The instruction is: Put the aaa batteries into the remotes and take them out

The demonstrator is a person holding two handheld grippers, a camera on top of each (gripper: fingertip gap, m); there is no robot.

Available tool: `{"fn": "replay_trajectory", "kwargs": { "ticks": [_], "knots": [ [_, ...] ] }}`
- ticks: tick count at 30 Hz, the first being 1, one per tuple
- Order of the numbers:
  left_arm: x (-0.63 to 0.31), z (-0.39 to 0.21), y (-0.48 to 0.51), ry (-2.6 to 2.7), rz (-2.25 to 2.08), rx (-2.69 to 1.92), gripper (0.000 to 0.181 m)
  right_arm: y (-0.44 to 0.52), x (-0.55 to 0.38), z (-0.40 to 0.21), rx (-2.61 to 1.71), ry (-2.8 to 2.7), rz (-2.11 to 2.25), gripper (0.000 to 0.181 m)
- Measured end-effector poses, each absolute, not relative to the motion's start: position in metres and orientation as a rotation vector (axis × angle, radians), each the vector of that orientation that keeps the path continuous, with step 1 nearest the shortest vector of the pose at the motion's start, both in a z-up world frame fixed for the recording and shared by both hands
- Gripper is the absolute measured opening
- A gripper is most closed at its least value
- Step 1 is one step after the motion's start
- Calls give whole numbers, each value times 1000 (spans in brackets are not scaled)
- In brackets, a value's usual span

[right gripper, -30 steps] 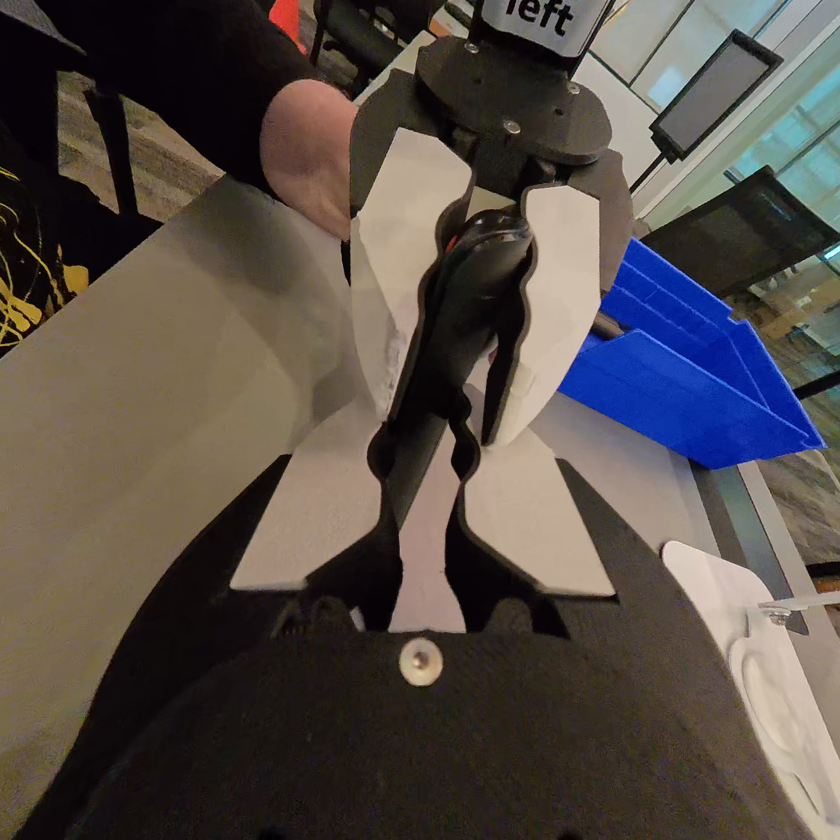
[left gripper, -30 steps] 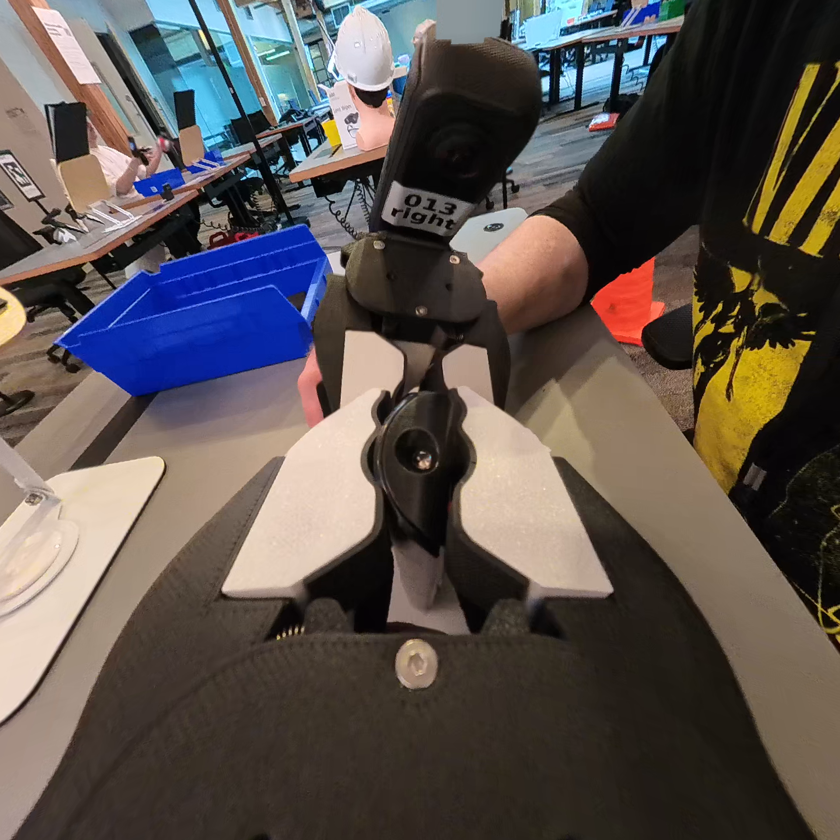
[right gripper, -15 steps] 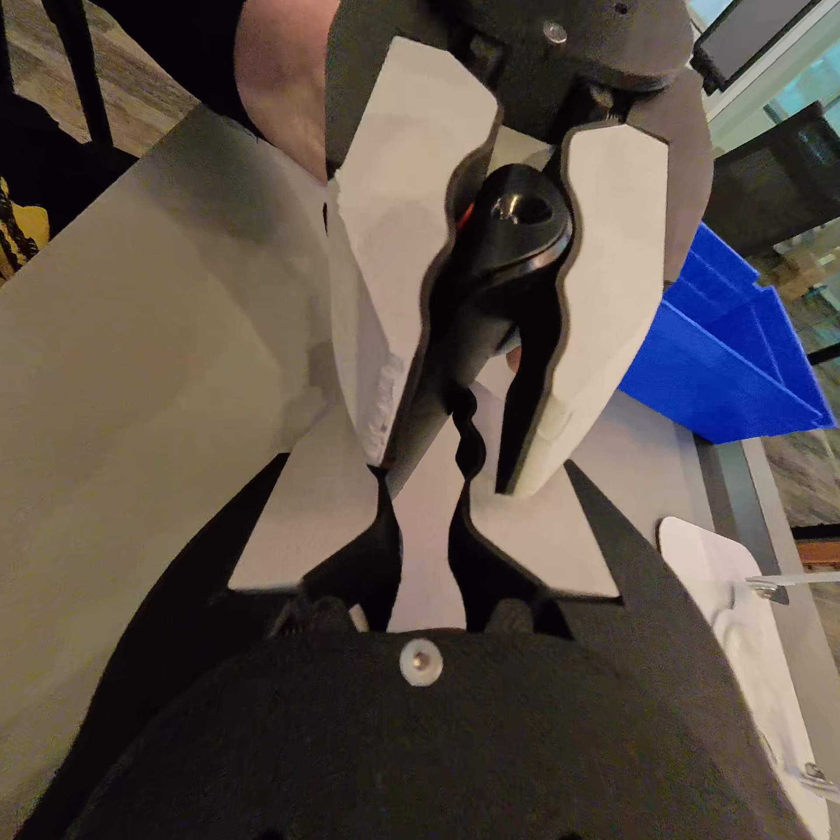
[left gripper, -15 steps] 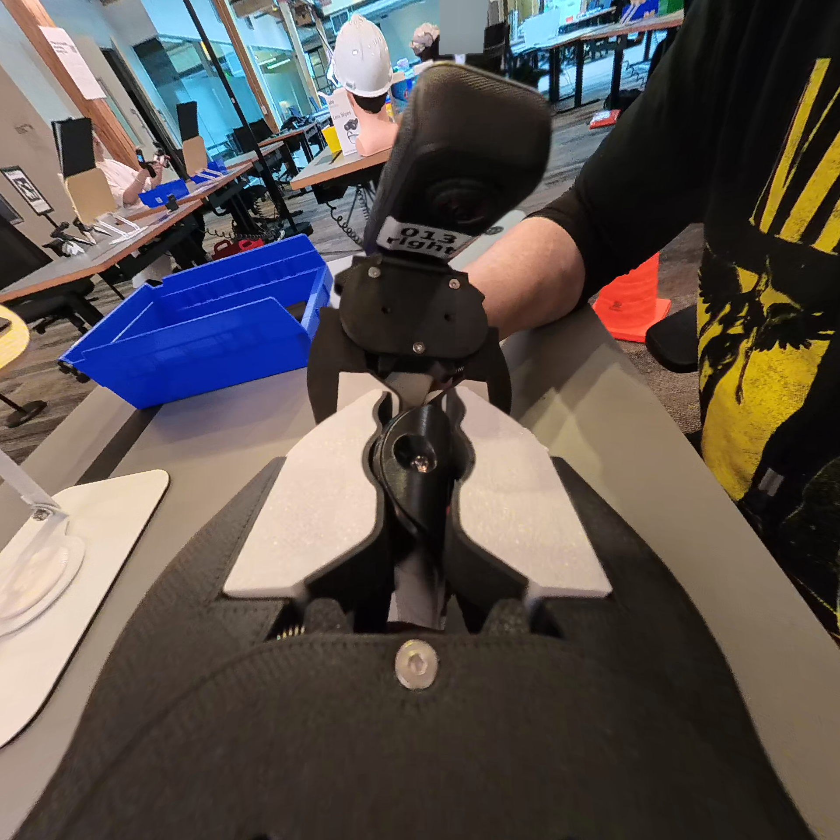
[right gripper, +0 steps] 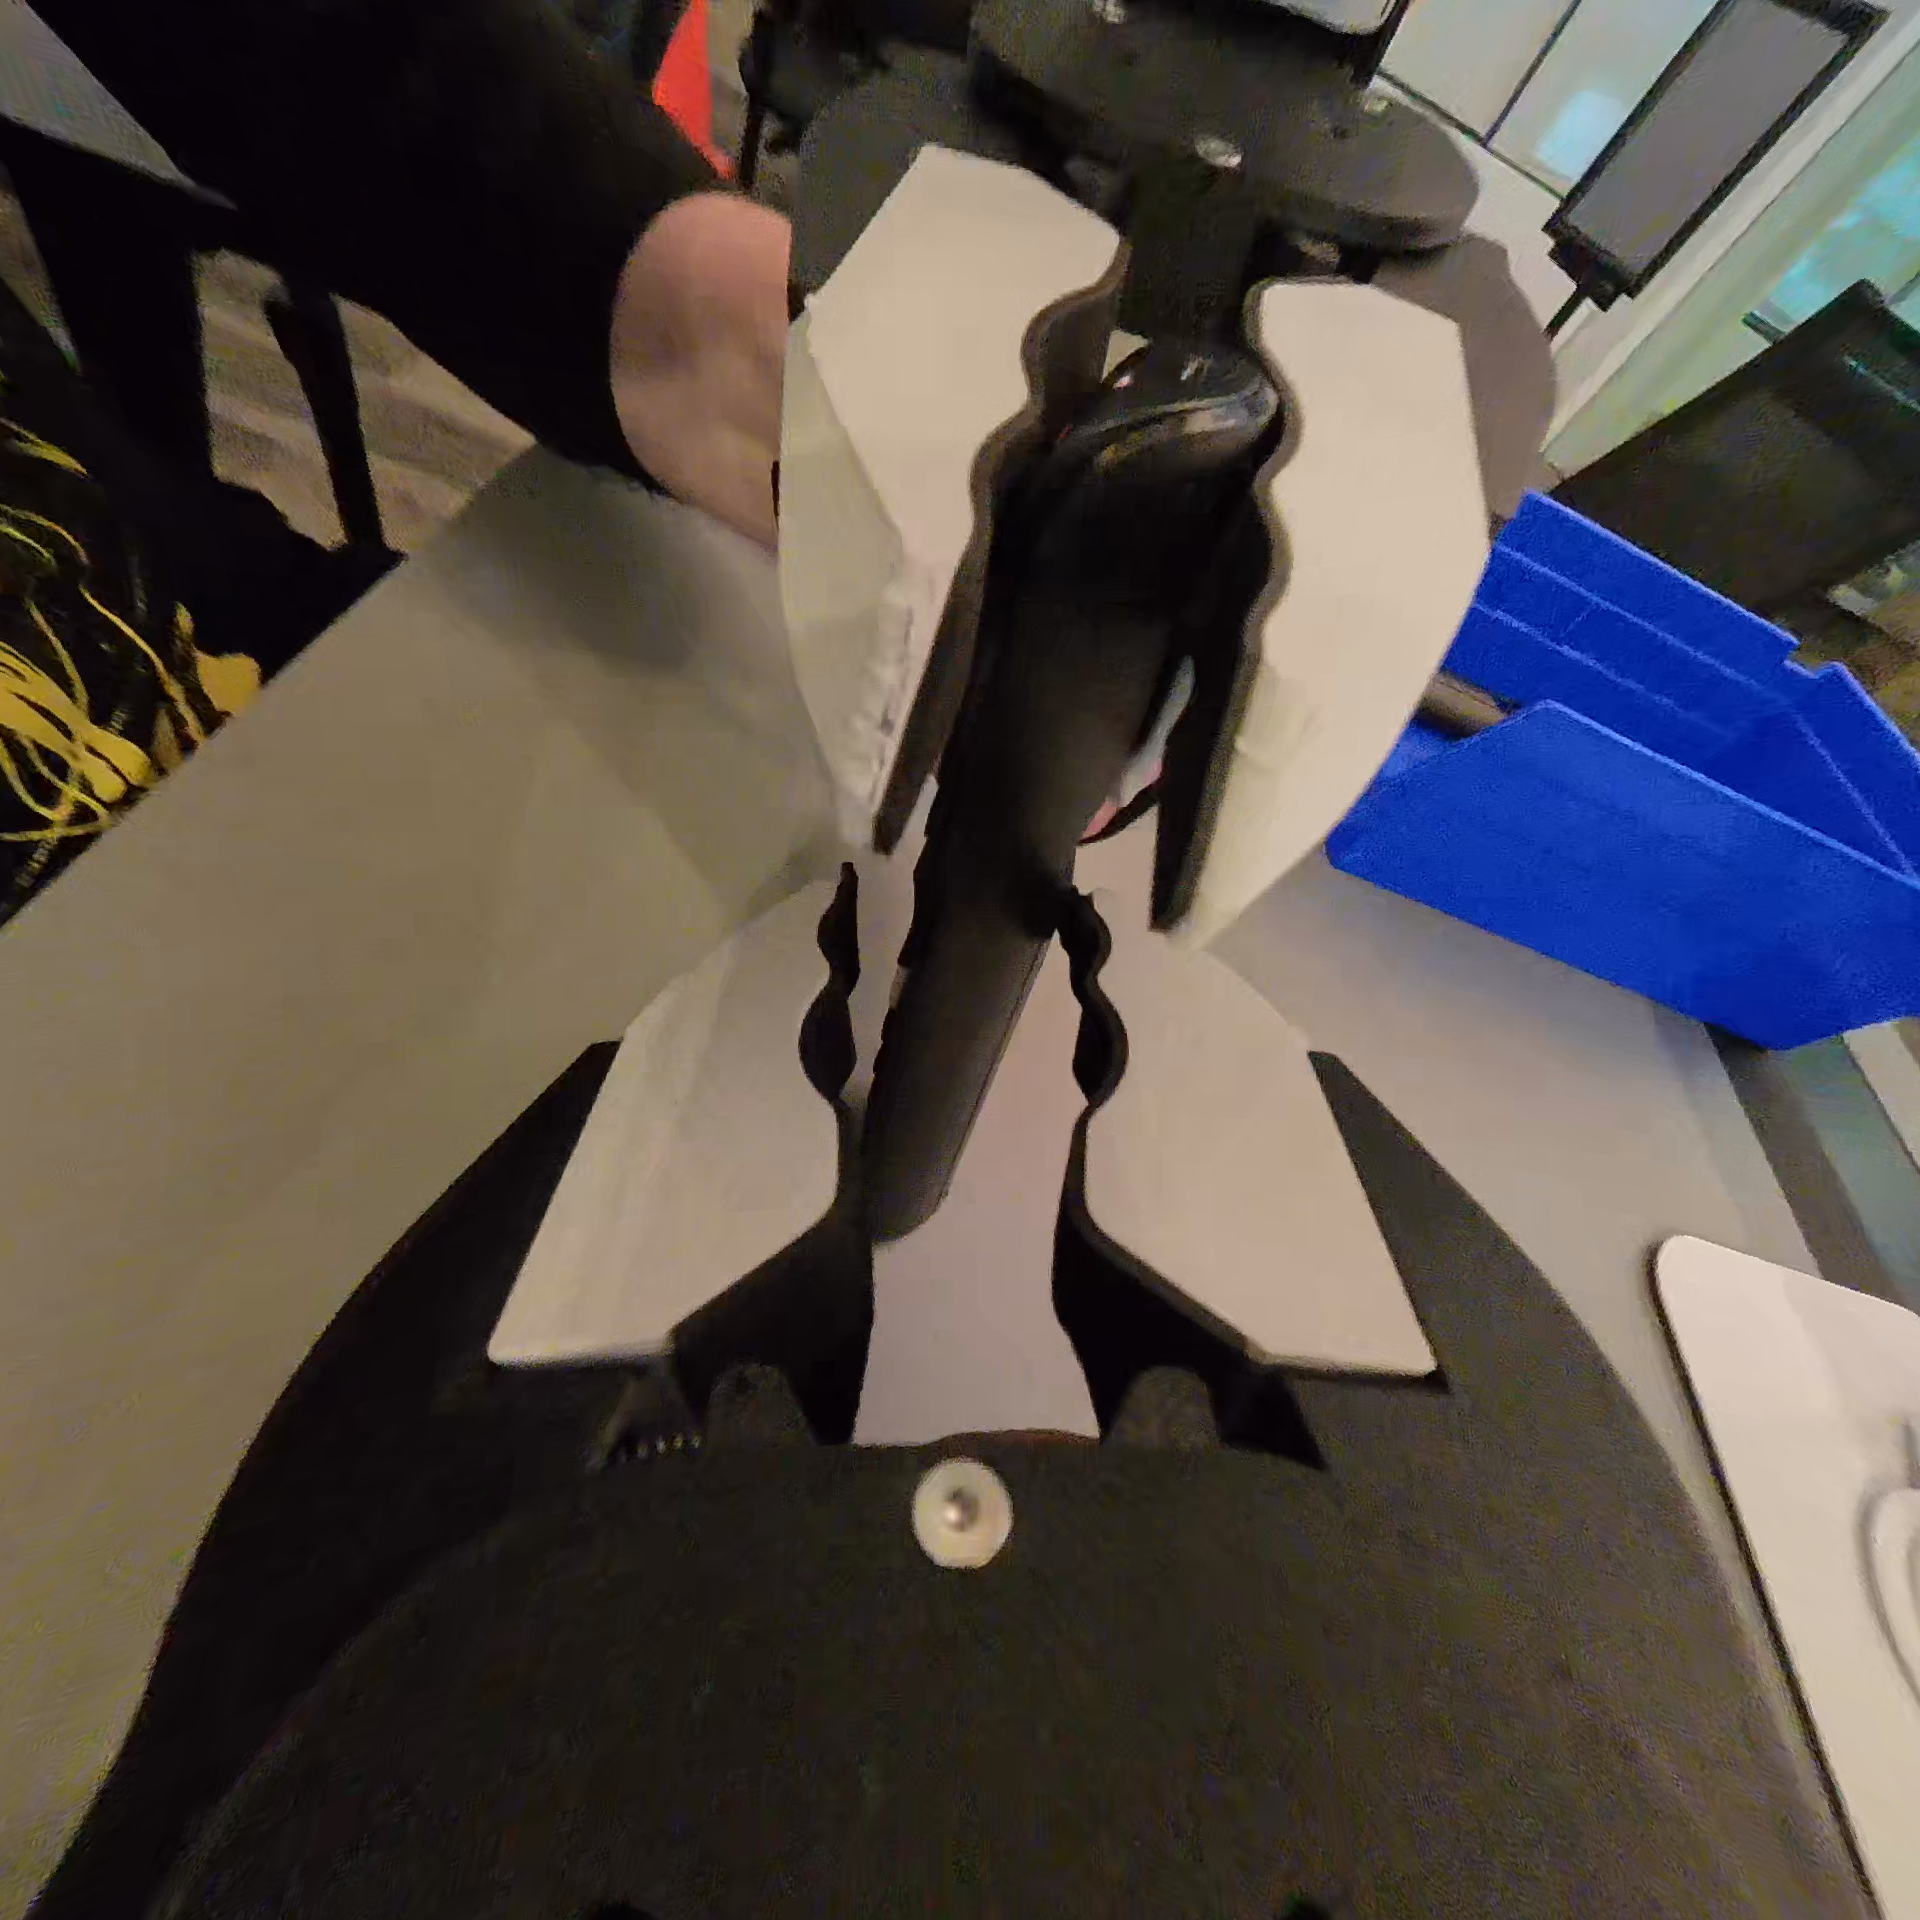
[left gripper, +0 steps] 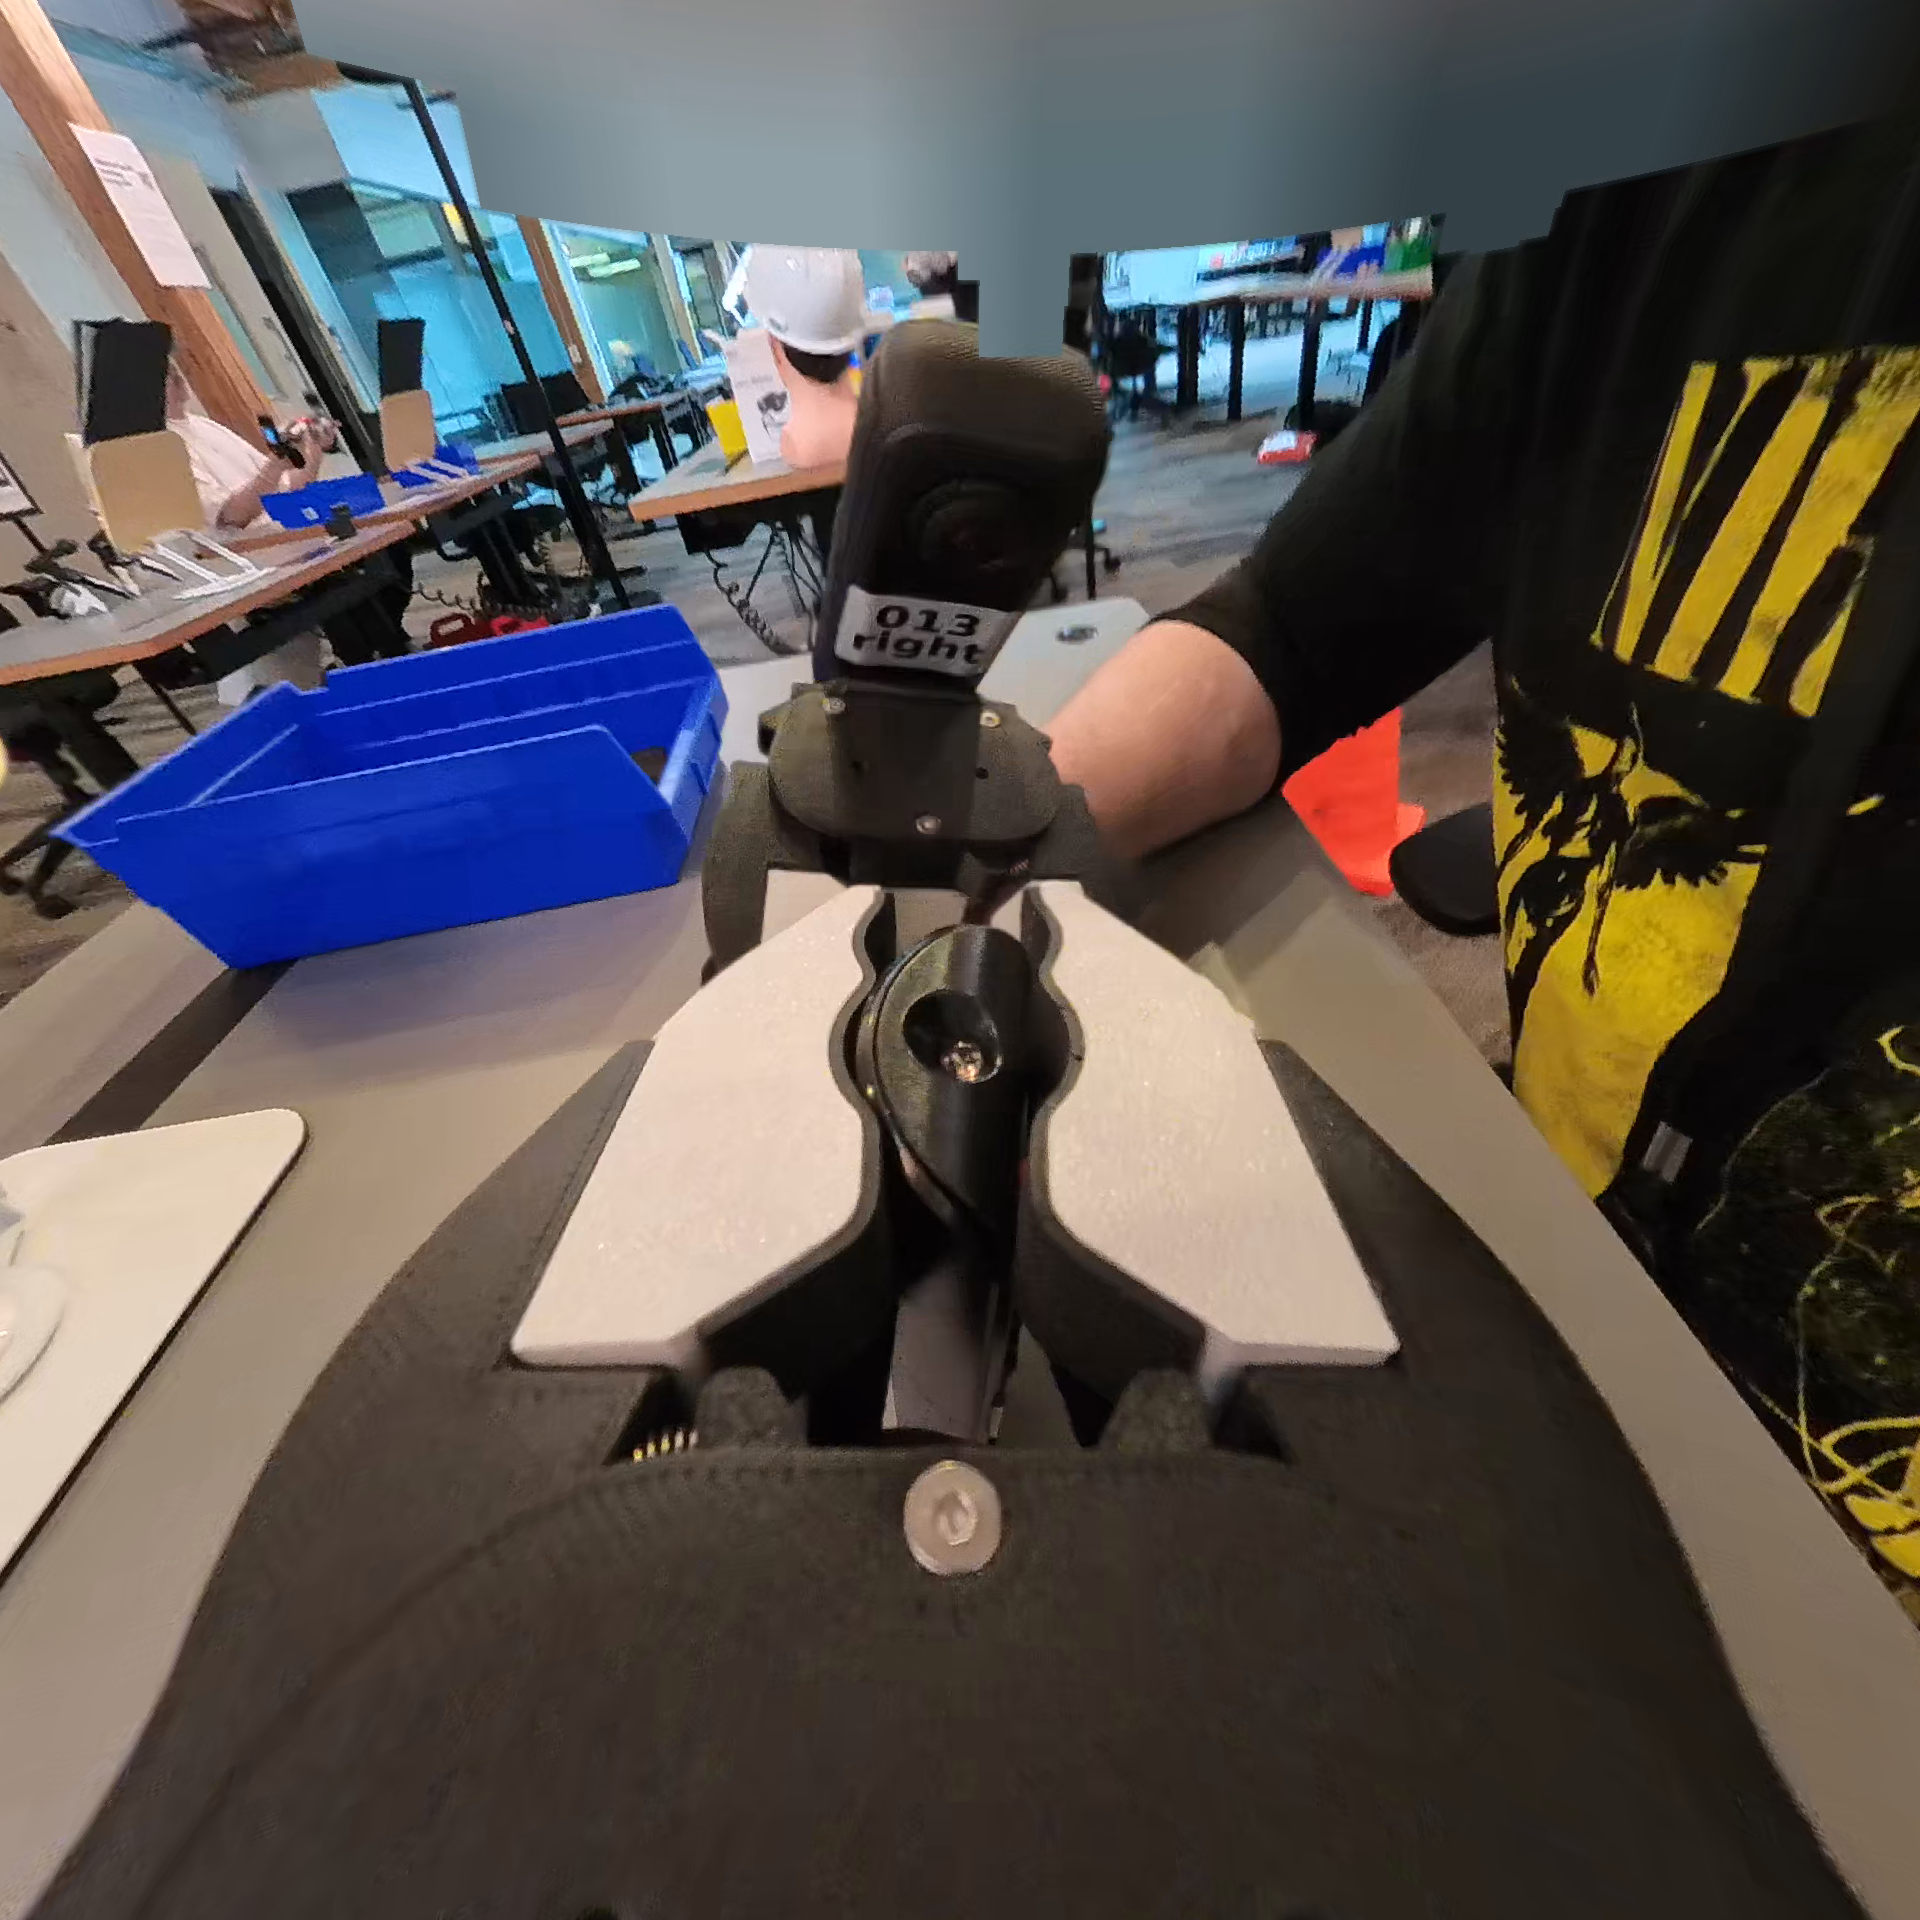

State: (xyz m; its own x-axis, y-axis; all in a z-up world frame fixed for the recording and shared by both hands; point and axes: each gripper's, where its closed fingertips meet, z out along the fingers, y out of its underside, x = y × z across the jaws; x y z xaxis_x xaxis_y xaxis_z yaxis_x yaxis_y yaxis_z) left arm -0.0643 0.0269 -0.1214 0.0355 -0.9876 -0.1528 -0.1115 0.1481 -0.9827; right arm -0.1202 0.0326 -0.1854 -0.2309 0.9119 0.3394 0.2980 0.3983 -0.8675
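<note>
The black remote (left gripper: 961, 1049) is being gripped by the left gripper (left gripper: 956, 935), whose white fingers (left gripper: 727, 1143) are being pressed in against both of its sides. In the left wrist view the remote is being seen end-on, with a round recess and a small screw facing the camera.

In the right wrist view the same remote (right gripper: 997, 831) is being shown lengthwise, running from the left gripper (right gripper: 1039, 894) above down into the gap of the right gripper (right gripper: 961, 914). The right gripper's fingers (right gripper: 675, 1174) are being held partly apart, with a visible gap on either side of the remote's lower end, so nothing is being clamped by them. No batteries can be made out in either view.

The two grippers are being held nose to nose above a grey table (left gripper: 447, 1060), so that most of each view is being blocked by the opposite tool. The right gripper's body (left gripper: 935, 644) is being seen straight ahead in the left wrist view, with a bare forearm (left gripper: 1153, 727) behind it. A blue bin (left gripper: 416, 790) is being left standing on the table near the grippers, also visible at the right of the right wrist view (right gripper: 1662, 831). A white board (left gripper: 135, 1247) is lying at the table's edge. An orange cone (left gripper: 1351, 800) is being partly hidden beyond the table.
</note>
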Motion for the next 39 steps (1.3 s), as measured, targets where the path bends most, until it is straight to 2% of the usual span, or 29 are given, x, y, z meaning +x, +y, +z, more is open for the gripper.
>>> {"fn": "replay_trajectory", "kwargs": {
  "ticks": [7, 13, 14, 16, 18, 22, 25, 27, 37, 39],
  "knots": [
    [-72, -97, 37, 1164, -1188, -1158, 24, 41, -121, -171, -1037, -1619, 887, 32],
    [-69, -90, 48, 1111, -1159, -1149, 24, 55, -116, -165, -1148, -1582, 796, 23],
    [-69, -90, 53, 1090, -1136, -1162, 29, 61, -113, -164, -1169, -1569, 738, 23],
    [-71, -90, 68, 1048, -1056, -1218, 57, 77, -104, -165, -1190, -1574, 504, 22],
    [-73, -96, 81, 1030, -963, -1311, 72, 92, -94, -165, -1183, -1583, 240, 22],
    [-66, -108, 86, 1023, -947, -1463, 85, 112, -78, -155, -1098, -1524, -160, 22],
    [-58, -111, 93, 915, -1001, -1509, 81, 119, -78, -152, -1103, -1444, -200, 22],
    [-60, -107, 102, 835, -972, -1487, 61, 119, -79, -146, -1114, -1387, -186, 22],
    [-63, -96, 109, 770, -1099, -1394, 58, 110, -87, -138, -1105, -1318, -13, 24],
    [-65, -95, 105, 817, -1144, -1350, 58, 107, -88, -142, -1127, -1353, 104, 39]
  ]
}}
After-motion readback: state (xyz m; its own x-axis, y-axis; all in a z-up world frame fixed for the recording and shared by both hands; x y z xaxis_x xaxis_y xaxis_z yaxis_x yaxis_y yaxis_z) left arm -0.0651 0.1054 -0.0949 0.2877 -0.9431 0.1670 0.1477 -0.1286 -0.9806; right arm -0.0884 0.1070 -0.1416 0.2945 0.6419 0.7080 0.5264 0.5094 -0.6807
